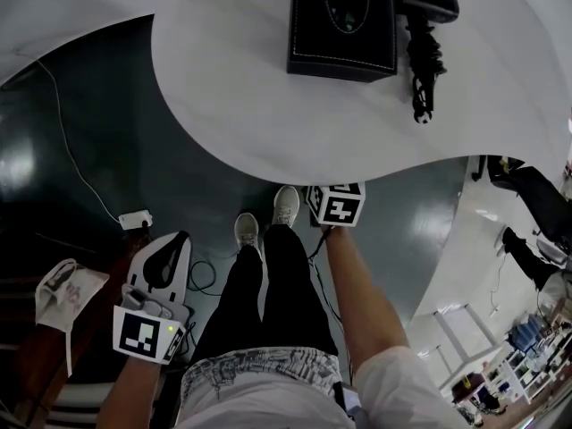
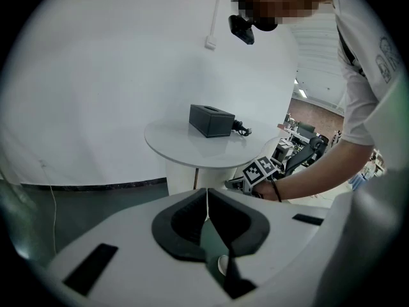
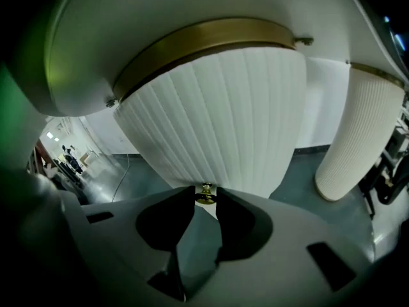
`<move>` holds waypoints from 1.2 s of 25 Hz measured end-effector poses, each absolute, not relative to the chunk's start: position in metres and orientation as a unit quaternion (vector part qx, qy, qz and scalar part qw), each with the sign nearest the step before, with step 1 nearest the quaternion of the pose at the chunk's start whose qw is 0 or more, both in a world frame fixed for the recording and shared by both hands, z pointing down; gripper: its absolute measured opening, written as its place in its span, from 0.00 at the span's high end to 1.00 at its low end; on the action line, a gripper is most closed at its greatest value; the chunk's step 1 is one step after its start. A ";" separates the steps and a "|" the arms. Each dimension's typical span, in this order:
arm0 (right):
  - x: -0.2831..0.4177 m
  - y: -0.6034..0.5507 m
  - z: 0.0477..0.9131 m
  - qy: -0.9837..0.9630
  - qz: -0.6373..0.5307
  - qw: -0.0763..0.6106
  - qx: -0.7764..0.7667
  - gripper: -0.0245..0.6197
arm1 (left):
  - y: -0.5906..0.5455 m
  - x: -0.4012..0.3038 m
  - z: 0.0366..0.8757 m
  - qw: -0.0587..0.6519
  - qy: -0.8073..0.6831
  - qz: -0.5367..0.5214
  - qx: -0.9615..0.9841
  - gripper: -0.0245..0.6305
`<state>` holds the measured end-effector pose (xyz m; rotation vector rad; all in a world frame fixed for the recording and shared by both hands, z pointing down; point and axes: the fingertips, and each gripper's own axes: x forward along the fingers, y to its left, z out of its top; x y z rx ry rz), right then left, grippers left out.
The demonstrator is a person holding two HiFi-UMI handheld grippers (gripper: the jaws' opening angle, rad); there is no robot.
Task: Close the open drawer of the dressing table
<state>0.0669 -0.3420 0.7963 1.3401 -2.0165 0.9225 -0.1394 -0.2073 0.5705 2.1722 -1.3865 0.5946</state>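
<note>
Right claw (image 3: 206, 197) gripping brass knob (image 3: 206, 192), fluted drawer (image 3: 217, 120) behind, pedestal leg (image 3: 358, 133) beside

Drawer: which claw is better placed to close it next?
Right. The right claw grips the gold knob on the drawer front; the left claw is shut, away from the table.

"How many grippers does the person carry?"

"Two: a left gripper (image 2: 206, 194) and a right gripper (image 3: 206, 196)."

"And on the one round table top (image 1: 232, 88)?"

"One black box (image 1: 342, 21) and one black corded appliance (image 1: 424, 7). Below it are two ribbed white columns (image 3: 217, 120) (image 3: 358, 133), one brass knob (image 3: 205, 192) and two pale shoes (image 1: 247, 231) (image 1: 286, 206)."
</note>
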 end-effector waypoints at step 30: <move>0.084 -0.309 0.780 -0.771 0.318 0.240 0.497 0.68 | -0.202 -0.122 0.554 0.225 -0.497 0.208 0.812 0.93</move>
